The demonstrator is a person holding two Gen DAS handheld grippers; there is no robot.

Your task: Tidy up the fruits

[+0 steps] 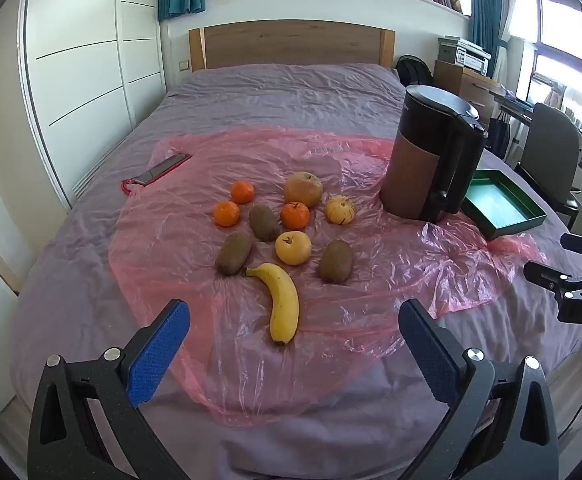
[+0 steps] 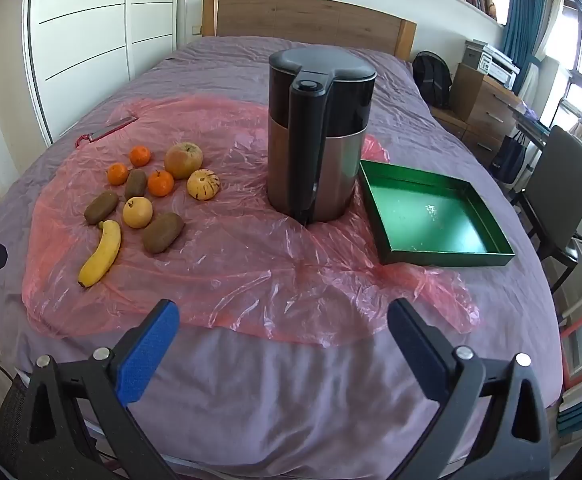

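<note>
Several fruits lie on a pink plastic sheet [image 1: 219,352] on the bed: a banana [image 1: 281,304], three kiwis such as one [image 1: 335,261], three oranges such as one [image 1: 295,215], a yellow apple [image 1: 293,247], a larger apple [image 1: 303,189] and a striped yellow fruit [image 1: 340,209]. In the right wrist view the banana [image 2: 101,253] lies left and an empty green tray [image 2: 431,216] right. My left gripper [image 1: 293,320] is open and empty just before the banana. My right gripper [image 2: 283,320] is open and empty above the bed's near edge.
A tall black and brown kettle [image 2: 319,136] stands between the fruits and the tray. A phone with a red strap [image 1: 159,171] lies at the sheet's far left. A chair [image 2: 559,196] and desk stand right of the bed. White wardrobe at left.
</note>
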